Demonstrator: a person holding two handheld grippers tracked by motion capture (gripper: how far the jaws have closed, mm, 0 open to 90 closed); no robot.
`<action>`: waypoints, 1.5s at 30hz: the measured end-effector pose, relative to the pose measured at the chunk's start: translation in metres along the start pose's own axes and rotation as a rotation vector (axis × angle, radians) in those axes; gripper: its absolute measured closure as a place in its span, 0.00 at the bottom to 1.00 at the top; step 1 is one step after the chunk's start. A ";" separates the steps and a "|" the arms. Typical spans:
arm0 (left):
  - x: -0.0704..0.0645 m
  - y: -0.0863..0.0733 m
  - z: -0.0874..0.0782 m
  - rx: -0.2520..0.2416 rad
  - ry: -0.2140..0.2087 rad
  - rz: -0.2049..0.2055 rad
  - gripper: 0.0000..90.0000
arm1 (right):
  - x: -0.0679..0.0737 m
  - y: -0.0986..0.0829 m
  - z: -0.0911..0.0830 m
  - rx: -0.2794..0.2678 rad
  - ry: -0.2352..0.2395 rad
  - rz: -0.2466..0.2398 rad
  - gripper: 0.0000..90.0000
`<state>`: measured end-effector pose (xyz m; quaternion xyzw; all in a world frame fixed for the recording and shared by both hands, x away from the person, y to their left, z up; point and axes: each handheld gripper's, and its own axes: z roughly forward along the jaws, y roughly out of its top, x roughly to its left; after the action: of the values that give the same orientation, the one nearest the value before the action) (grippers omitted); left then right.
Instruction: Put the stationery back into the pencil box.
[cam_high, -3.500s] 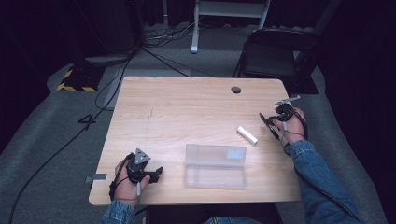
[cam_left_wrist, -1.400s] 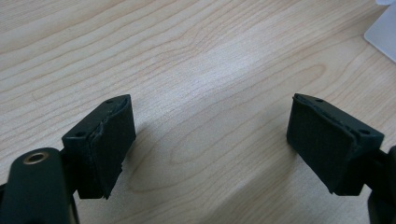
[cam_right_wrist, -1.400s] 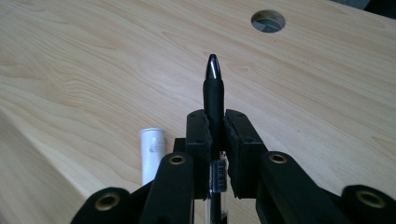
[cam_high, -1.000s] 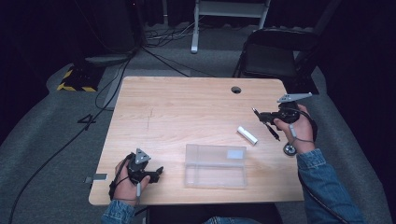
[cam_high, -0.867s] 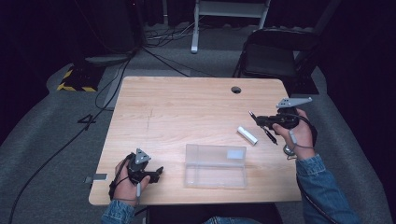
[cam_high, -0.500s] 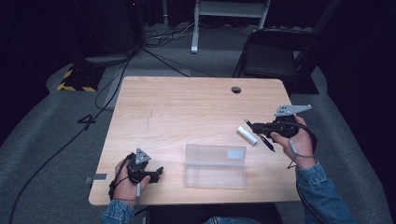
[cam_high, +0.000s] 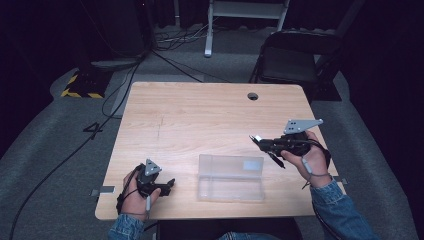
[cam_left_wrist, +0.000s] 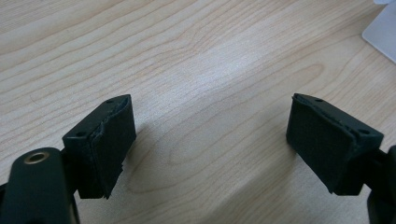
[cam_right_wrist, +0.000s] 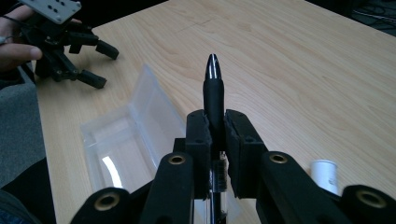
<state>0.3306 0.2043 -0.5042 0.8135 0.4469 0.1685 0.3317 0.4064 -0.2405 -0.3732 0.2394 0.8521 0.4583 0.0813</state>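
Holding a black pen in my right tool, I judge the step in hand to be the carry: the pen is pinched between the two pads, its rounded dark tip sticking out past them and its clear barrel running back under the jaws toward me. From the high view the right tool hangs above the surface, just to the right of the clear plastic box and pointing left toward it. That box lies open near the front edge, between my two hands, and in the right gripper view I can see its open tray below and left of the pen tip, with the hinged lid standing beside it. A small white cylinder, perhaps the pen's cap, lies on the wood to the right of my jaws; I cannot tell for certain what it is. My left tool rests on the surface at the front left corner, jaws spread wide with nothing between them, only bare wood grain under the pads. What comes next, as I read it, calls for swinging the pen over the tray, turning it so its length lines up with the long side of the box, lowering it until it is close to the floor of the tray, and only then easing the jaws apart. The left tool may need to steady the light box.
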 end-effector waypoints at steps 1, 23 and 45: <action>0.000 0.000 0.000 0.000 0.000 0.000 0.18 | 0.001 0.000 0.002 -0.001 0.007 -0.005 0.90; 0.000 0.000 0.000 0.000 0.000 0.000 0.18 | 0.031 -0.015 0.052 0.030 0.189 -0.085 0.89; 0.000 0.000 0.000 0.000 0.000 0.000 0.18 | 0.034 -0.033 0.089 0.113 0.233 -0.152 0.89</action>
<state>0.3306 0.2043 -0.5042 0.8137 0.4468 0.1685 0.3315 0.3974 -0.1733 -0.4476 0.1237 0.8958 0.4269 0.0024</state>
